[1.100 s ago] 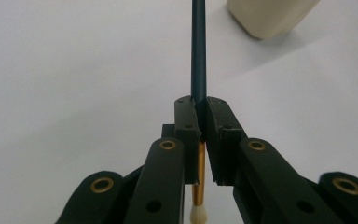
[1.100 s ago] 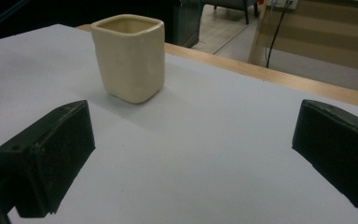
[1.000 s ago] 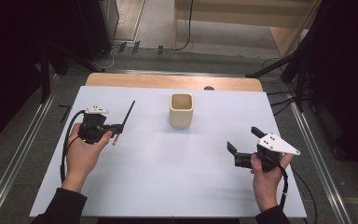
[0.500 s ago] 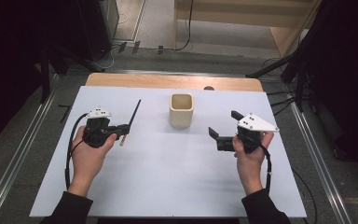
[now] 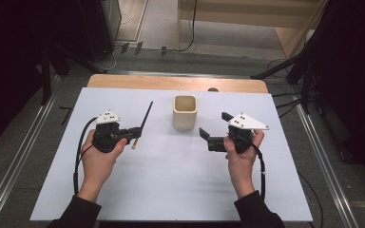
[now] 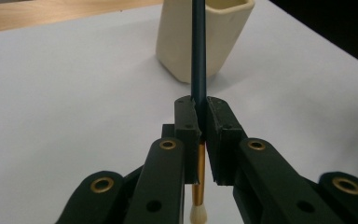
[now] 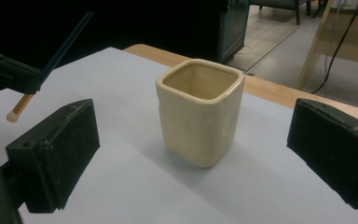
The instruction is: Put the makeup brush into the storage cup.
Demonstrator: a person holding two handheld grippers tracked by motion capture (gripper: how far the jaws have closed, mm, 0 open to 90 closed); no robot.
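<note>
Brush tip cut off above, clamped in left hand-held gripper; right hand-held gripper gapes

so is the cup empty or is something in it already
Empty, as far as shows: the right gripper view looks into the cup and sees bare walls, though not its bottom. The brush is outside, in the left gripper.

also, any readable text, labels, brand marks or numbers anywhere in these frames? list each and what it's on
None readable.
Cream cup: plain glaze, no mark or label on the faces shown.
Paintbrush clamped in the left gripper: dark handle and gold ferrule, no print visible.
Right gripper, open: black pads, no lettering.
Grey plates on top of both grippers: screw holes, no markings.
White table cover: blank.
</note>
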